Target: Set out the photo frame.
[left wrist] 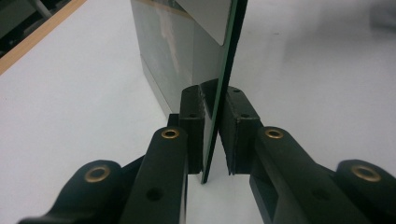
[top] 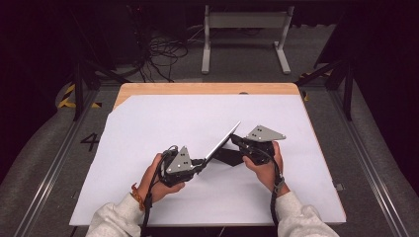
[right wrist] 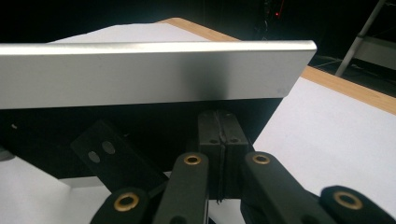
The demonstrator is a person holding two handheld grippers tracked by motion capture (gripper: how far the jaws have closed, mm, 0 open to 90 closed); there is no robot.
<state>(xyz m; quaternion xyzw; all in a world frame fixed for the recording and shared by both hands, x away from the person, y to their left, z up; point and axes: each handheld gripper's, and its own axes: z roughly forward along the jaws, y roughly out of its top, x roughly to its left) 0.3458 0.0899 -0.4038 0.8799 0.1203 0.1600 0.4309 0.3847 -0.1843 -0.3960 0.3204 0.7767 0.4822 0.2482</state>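
A thin silver panel [top: 222, 140] with a mirror-like face stands tilted up from the white table cover, rising toward the back right. My left gripper [top: 201, 162] holds its lower end. In the left gripper view the panel's dark edge [left wrist: 219, 70] runs between the two pads of the left gripper [left wrist: 215, 100], which sit close against it. A flat black part [top: 226, 157] lies under the raised panel. My right gripper [top: 233, 139] reaches in from the right, tips at that black part. In the right gripper view the silver panel [right wrist: 140, 70] crosses above the right gripper [right wrist: 217, 123], whose pads are pressed together. I cannot tell whether they pinch anything thin.
A white sheet [top: 148, 123] covers most of the wooden table [top: 207, 89], whose bare strip shows along the far edge. A black bracket with two holes [right wrist: 95, 151] sits below the panel. On the floor beyond the table are cables [top: 163, 49] and a grey metal frame [top: 244, 22].
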